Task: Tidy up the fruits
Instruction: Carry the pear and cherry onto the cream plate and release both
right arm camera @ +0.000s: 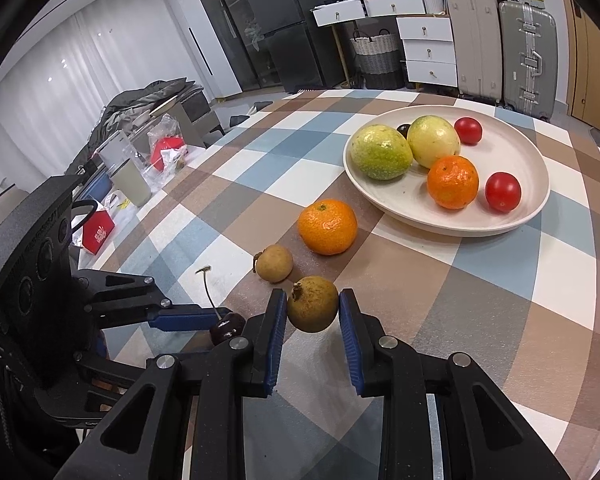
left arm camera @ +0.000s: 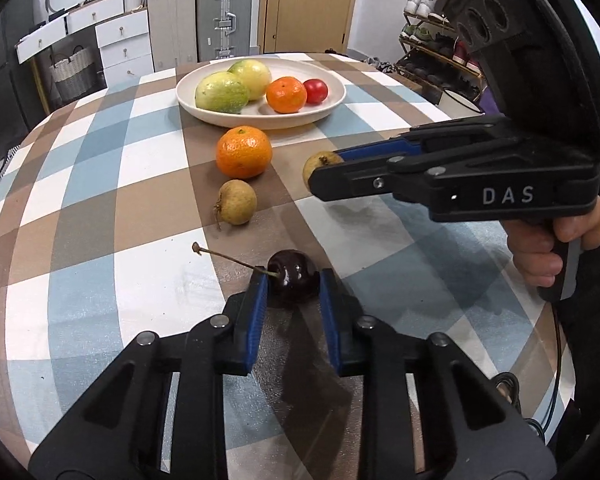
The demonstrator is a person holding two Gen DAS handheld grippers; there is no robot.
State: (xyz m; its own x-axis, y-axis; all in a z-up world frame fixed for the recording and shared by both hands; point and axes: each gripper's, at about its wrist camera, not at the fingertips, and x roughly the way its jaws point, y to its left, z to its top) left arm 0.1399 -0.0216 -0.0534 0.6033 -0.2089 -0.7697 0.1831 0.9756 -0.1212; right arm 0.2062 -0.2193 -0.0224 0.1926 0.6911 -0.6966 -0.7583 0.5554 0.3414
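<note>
My left gripper [left arm camera: 293, 277] is shut on a dark cherry [left arm camera: 293, 280] low at the table, its long stem [left arm camera: 228, 258] pointing left. My right gripper [right arm camera: 312, 298] is shut on a brown longan [right arm camera: 313, 306]; the left wrist view shows that longan [left arm camera: 320, 160] in the jaws coming in from the right. A loose mandarin [left arm camera: 244, 152] and a second longan [left arm camera: 237, 202] lie between the grippers and the white plate [left arm camera: 260, 122]. The plate [right arm camera: 460, 228] holds two green-yellow fruits, a mandarin [right arm camera: 453, 182], two red tomatoes and a dark cherry [right arm camera: 403, 130].
The table wears a checked cloth [left arm camera: 100, 240] of brown, blue and white. Bags, a red box [right arm camera: 98, 232] and a cup crowd a surface beyond the table's left edge. Suitcases [right arm camera: 526, 56], white drawers and a shoe rack [left arm camera: 440, 60] stand behind.
</note>
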